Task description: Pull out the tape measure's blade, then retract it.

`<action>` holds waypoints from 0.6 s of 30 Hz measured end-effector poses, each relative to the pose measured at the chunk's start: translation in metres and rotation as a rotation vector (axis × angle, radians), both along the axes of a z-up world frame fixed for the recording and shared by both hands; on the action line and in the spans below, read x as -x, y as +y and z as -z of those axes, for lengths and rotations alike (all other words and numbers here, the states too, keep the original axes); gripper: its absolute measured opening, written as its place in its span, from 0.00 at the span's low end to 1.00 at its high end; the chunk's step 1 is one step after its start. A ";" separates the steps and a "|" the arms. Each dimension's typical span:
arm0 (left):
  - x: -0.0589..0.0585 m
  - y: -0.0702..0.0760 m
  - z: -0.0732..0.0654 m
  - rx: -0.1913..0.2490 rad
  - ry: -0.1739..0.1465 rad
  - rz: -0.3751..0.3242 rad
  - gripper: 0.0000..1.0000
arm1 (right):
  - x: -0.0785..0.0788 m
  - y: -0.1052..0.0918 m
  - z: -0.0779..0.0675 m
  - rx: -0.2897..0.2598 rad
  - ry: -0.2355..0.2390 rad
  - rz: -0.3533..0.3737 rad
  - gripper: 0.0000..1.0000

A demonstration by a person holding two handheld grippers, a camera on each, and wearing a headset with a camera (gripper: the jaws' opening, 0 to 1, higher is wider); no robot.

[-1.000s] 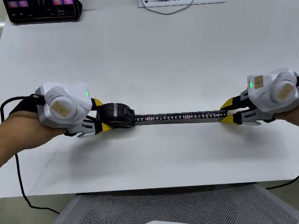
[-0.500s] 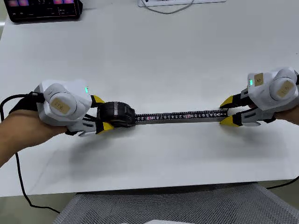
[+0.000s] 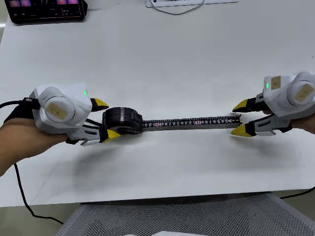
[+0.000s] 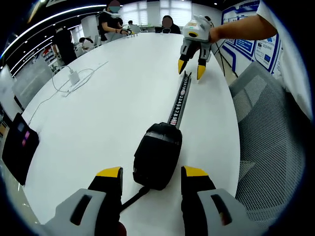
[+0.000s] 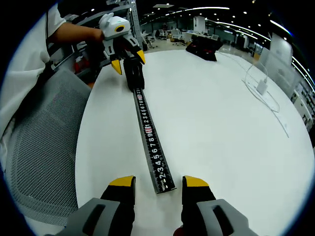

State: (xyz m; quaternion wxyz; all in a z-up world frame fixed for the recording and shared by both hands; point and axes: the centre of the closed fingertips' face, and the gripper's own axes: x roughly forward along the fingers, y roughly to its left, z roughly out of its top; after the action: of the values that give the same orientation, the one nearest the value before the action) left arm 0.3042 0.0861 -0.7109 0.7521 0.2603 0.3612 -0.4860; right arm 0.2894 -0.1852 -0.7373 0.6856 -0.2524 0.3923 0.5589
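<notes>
A black tape measure case (image 3: 122, 120) lies on the white table (image 3: 162, 64), its blade (image 3: 192, 121) drawn out flat to the right. My left gripper (image 3: 106, 119) stands open around the case's left end, the yellow fingertips (image 3: 100, 103) apart from it. In the left gripper view the case (image 4: 157, 153) sits just ahead of the left gripper (image 4: 152, 172), between the spread jaws. My right gripper (image 3: 239, 118) is open at the blade's free end. In the right gripper view the blade tip (image 5: 164, 185) lies loose between the jaws of the right gripper (image 5: 159, 183).
A black device (image 3: 44, 10) sits at the far left corner, and a white charger with cable (image 4: 74, 77) lies at the back. The table's front edge runs close below the grippers, with a grey mesh chair (image 3: 172, 216) under it. People are at the table's far end.
Both grippers have opened. The left one let go of the case and drew back a little to the left; the right one released the blade tip. The blade stays extended.
</notes>
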 end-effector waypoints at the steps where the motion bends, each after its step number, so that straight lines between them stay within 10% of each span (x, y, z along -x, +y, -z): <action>1: 0.000 0.000 -0.001 0.006 -0.001 -0.010 0.44 | 0.001 0.000 -0.001 -0.002 0.004 0.008 0.36; 18: 0.005 0.015 -0.016 0.062 -0.011 -0.093 0.58 | 0.007 -0.009 -0.012 -0.029 0.013 0.106 0.51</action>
State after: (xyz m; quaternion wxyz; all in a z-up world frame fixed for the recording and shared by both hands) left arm 0.2992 0.1011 -0.6953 0.7836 0.2226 0.3535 -0.4598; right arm 0.2826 -0.1944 -0.7255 0.7153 -0.2178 0.4014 0.5289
